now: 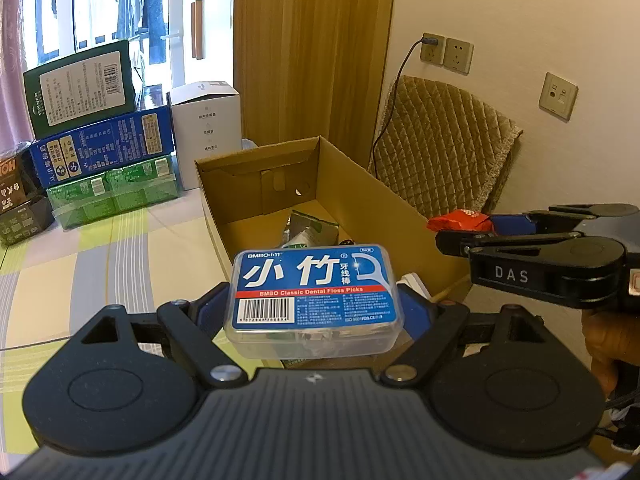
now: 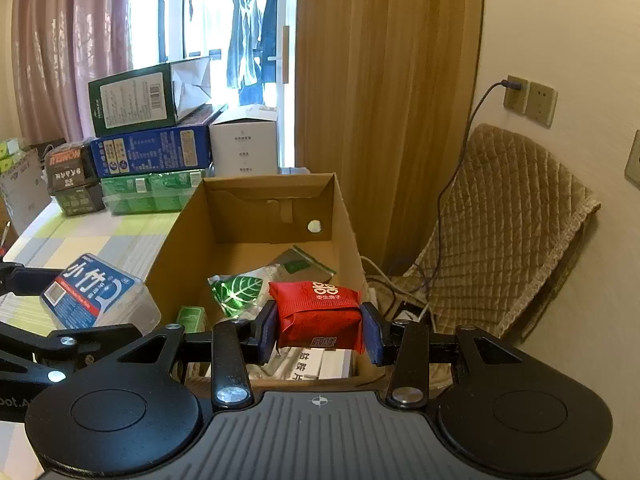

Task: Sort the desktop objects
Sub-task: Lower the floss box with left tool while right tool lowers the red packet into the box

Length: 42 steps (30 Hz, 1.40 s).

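Right gripper (image 2: 320, 326): blue pads pinch a red snack packet (image 2: 318, 312) by its two short ends, so the packet's long axis runs across between the fingers. Packet is held level, clear of everything below it. Directly beneath and ahead lies the open cardboard box (image 2: 348, 216); in the right wrist view the packet hangs over the box's near end, above a white carton and next to a green leaf-print pouch (image 2: 236, 290) already inside. Judgement: drop point is straight down, no sideways travel needed.

Left gripper (image 1: 316, 312): fingers clamp a clear floss-pick case (image 1: 314, 300) with a blue label, gripped across its long sides' ends, label facing the camera. In the left wrist view the case sits low over the box's near-left corner; the right wrist view puts it just outside the left wall, over the checked tablecloth (image 1: 100, 248). Judgement: it needs a short shift rightward and forward to clear the wall.

The right gripper (image 1: 532, 248) is the nearer to release. The two grippers are close side by side, apart but not by much; releasing in turn looks safer.

Stacked boxes (image 1: 104, 148) at the table's far edge, well apart.
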Motion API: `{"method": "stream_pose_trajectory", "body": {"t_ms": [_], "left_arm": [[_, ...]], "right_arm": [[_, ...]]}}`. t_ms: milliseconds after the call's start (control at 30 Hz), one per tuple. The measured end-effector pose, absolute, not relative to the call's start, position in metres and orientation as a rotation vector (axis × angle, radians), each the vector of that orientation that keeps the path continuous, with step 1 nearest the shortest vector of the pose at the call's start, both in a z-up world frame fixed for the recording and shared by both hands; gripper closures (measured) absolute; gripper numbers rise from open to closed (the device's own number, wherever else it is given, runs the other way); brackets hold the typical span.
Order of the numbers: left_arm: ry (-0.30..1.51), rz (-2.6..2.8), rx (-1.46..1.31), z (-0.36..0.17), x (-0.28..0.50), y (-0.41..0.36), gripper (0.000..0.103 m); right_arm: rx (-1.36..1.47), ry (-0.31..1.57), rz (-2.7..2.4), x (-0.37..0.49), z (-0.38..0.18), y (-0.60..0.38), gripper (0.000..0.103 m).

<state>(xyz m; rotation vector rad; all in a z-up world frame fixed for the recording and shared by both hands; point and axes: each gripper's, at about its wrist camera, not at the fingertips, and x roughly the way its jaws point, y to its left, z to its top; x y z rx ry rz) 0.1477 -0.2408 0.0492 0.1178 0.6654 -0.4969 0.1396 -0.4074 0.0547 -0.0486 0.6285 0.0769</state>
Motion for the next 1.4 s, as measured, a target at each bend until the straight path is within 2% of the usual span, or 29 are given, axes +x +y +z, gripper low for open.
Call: {"method": "stream_pose_trajectory", "body": {"t_ms": [1033,1400], "left_arm": [[0.687,-0.536,0.158,0.032,0.203,-0.261,0.019],[0.697,-0.470,0.131,0.028,0.196,-0.226,0.019]], "right_arm": [[-0.044,0.624,0.046,0.169,0.055,-0.417,0.062],[-0.033,0.627,0.061,0.167,0.055,-0.414,0.062]]}}
